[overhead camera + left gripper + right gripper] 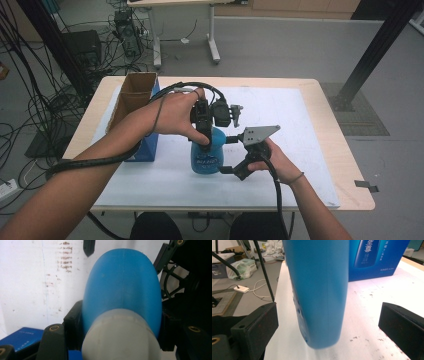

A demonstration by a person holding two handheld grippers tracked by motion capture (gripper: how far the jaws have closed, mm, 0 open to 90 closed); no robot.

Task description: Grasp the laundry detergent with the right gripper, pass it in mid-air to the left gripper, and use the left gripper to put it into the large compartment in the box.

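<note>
Bottle [206, 159] stands upright — left fingers [72, 322] clamped on its neck, right fingers [255, 325] spread wide around its body, clear of it.

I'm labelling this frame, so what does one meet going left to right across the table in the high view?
Open cardboard box → left gripper clamped on the top of the blue bottle → right gripper, jaws apart beside the bottle → bare white mat.

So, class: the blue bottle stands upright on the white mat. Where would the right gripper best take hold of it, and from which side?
Grip the blue bottle low on its body, coming in level from the right. The left gripper already clamps the top by the white cap, and the right gripper has open jaws either side of the narrow, flattish lower body.
</note>
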